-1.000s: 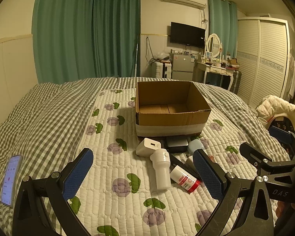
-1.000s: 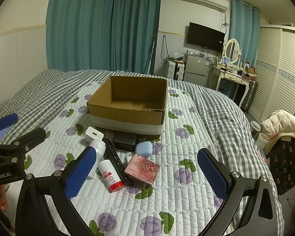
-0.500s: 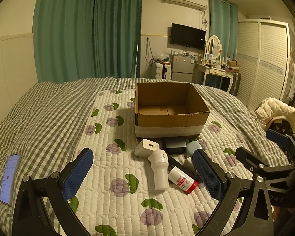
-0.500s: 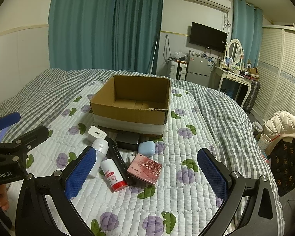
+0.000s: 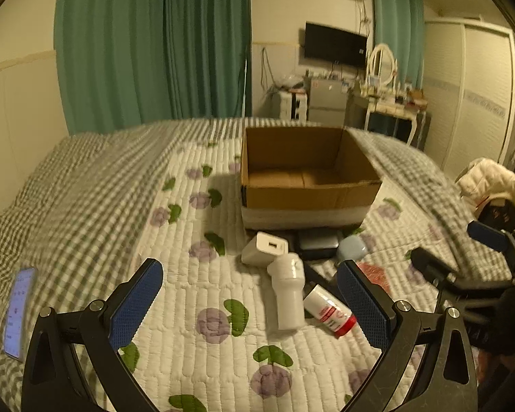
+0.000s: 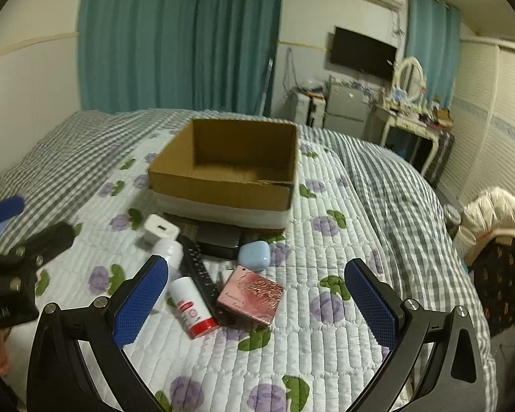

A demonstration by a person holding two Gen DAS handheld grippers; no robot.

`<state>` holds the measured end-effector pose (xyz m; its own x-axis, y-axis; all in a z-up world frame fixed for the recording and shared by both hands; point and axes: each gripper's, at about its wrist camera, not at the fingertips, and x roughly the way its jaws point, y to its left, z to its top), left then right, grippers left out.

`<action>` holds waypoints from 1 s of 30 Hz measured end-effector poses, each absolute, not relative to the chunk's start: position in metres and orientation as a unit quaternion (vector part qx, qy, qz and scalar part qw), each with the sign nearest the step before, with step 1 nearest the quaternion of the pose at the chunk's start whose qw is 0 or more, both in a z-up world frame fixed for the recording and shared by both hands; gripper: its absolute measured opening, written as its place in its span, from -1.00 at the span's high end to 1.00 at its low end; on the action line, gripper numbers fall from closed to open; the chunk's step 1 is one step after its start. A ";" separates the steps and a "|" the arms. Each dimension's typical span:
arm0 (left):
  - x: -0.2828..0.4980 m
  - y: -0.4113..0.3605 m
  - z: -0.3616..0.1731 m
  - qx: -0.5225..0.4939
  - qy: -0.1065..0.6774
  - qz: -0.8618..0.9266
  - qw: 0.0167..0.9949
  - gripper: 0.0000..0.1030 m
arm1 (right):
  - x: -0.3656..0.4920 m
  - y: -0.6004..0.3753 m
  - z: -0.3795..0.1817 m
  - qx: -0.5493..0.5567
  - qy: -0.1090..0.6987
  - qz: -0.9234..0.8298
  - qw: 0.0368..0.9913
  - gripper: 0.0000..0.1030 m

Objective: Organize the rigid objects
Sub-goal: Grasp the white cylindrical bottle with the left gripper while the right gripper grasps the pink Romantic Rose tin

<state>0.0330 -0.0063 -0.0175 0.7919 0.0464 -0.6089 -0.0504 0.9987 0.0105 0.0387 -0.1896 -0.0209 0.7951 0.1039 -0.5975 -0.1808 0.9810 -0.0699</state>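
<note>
**Bed-top lot: open carton with seven loose items, two grippers above**

Cardboard box [image 6: 223,175]: open-topped, brown, a white band round its base, nothing visible inside. Stands on the floral quilt [image 6: 326,343] near the middle of the bed.

Loose items, grouped just in front of the box on the quilt:
- White charger block [image 6: 159,228], leftmost, with one port facing up.
- Dark flat case [image 6: 219,237], lying against the foot of the box.
- Pale blue rounded case [image 6: 254,256], just right of the dark case.
- White cylinder bottle [image 5: 288,290], lying on its side, its wider end touching the charger block.
- Black remote [image 6: 199,271], lying lengthwise between the white cylinder and the pink box.
- White tube with red cap [image 6: 190,305], lying beside the remote, cap toward the camera.
- Pink patterned flat box [image 6: 250,295], nearest the right side of the group, one edge against the remote.

Left gripper [image 5: 249,305]: jaws spread wide, blue pads bare, holding nothing; hovers over the quilt, framing the white cylinder and the tube.

Right gripper [image 6: 257,305]: jaws likewise wide apart and unladen; hovers over the group, with the tube, remote and pink box between its pads.

Surroundings: smartphone [image 5: 17,312], screen lit, on the grey checked blanket at the left edge; green curtains [image 5: 154,44] behind the bed; wall television [image 6: 362,53]; white jacket [image 6: 498,213] on a chair at right.
</note>
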 end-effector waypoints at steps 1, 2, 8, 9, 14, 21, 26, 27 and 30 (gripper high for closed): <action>0.039 -0.006 -0.024 -0.004 0.331 0.025 0.943 -1.00 | 0.046 -0.191 -0.024 -0.057 0.320 0.071 0.943 -1.00; 0.045 -0.007 -0.034 -0.002 0.341 0.026 0.940 -1.00 | 0.053 -0.193 -0.029 -0.053 0.328 0.067 0.941 -1.00; 0.078 -0.012 -0.092 0.008 0.402 0.025 0.915 -0.82 | 0.086 -0.195 -0.067 -0.053 0.379 0.045 0.923 -1.00; 0.084 -0.012 -0.102 0.002 0.413 0.024 0.911 -0.79 | 0.089 -0.195 -0.072 -0.055 0.384 0.044 0.921 -1.00; 0.105 -0.019 -0.125 -0.010 0.439 0.007 0.899 -0.64 | 0.104 -0.194 -0.096 -0.053 0.409 0.042 0.910 -1.00; 0.123 -0.026 -0.137 -0.025 0.452 -0.038 0.891 0.04 | 0.116 -0.192 -0.119 -0.045 0.438 0.044 0.897 -1.00; 0.113 -0.032 -0.133 -0.006 0.441 -0.050 0.896 0.24 | 0.119 -0.190 -0.127 -0.034 0.450 0.050 0.891 -1.00; 0.109 -0.030 -0.131 -0.006 0.439 -0.048 0.897 0.24 | 0.120 -0.190 -0.129 -0.031 0.453 0.051 0.890 -1.00; 0.101 -0.019 -0.122 -0.014 0.434 -0.042 0.900 0.24 | 0.124 -0.187 -0.136 -0.019 0.466 0.056 0.883 -0.96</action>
